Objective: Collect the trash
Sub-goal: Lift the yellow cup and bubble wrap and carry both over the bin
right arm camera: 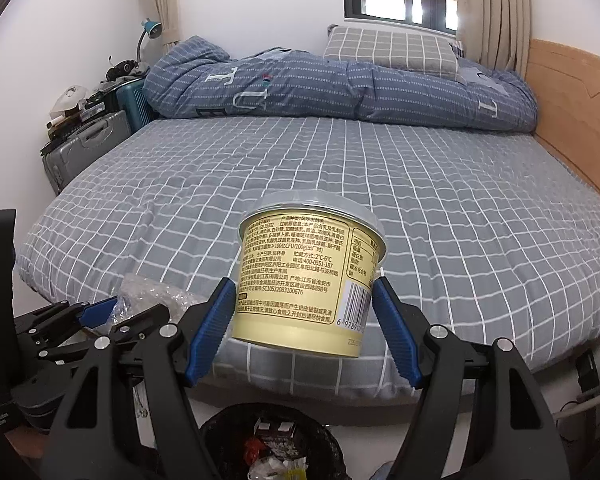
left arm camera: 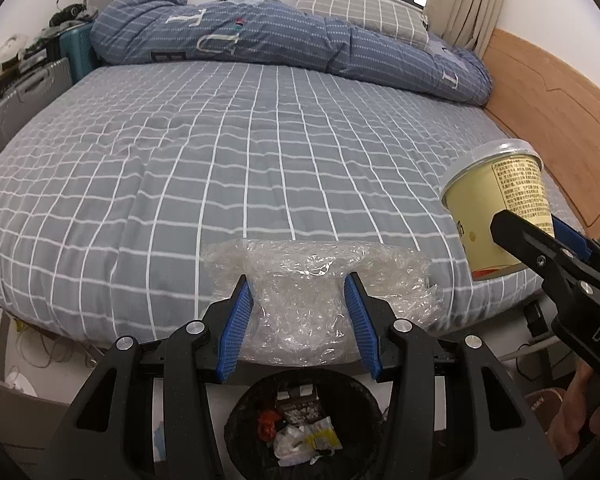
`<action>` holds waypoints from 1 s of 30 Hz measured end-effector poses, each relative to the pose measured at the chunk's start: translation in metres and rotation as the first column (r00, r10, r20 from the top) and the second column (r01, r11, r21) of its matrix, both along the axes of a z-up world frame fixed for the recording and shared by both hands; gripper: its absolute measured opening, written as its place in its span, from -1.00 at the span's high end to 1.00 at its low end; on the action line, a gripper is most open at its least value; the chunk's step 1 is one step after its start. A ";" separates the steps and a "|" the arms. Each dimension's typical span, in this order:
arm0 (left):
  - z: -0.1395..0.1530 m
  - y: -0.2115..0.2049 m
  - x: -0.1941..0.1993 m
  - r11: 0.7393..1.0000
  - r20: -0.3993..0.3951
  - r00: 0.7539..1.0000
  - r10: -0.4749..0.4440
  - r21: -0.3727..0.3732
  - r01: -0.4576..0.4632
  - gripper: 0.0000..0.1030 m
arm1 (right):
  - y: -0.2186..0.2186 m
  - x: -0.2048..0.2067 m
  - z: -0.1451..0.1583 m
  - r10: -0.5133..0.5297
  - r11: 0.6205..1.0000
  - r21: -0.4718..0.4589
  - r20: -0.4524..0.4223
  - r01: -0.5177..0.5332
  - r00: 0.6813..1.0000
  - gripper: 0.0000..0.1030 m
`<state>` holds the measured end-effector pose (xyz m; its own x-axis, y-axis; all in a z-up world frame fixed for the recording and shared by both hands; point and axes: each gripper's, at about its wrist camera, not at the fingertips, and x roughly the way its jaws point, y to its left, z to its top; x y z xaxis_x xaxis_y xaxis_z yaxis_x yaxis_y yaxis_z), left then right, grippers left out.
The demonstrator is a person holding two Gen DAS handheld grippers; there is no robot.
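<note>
The left gripper [left arm camera: 298,312] squeezes the crinkly plastic wrap [left arm camera: 316,300], the right gripper [right arm camera: 302,332] squeezes the yellow cup [right arm camera: 308,276]. The black bin [left arm camera: 304,428] sits right below both.

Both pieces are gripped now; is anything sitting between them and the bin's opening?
Nothing visible. The trash bin sits open below the plastic wrap in the left gripper and the yellow cup in the right gripper.
</note>
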<state>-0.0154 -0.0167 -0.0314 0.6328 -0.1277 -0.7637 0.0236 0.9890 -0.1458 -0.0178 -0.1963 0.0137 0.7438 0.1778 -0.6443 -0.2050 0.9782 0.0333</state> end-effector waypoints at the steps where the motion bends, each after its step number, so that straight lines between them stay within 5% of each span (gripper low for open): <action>1: 0.000 0.000 -0.002 1.000 -0.002 1.000 0.001 -0.001 -0.001 0.10 | -0.001 -0.003 0.000 0.001 1.000 0.001 -0.001 -0.001 1.000 -0.31; 30: -0.016 0.000 -0.092 1.000 -0.070 0.998 0.004 0.021 -0.003 0.10 | -0.006 -0.084 -0.040 -0.003 1.000 -0.011 -0.123 0.001 0.992 -0.31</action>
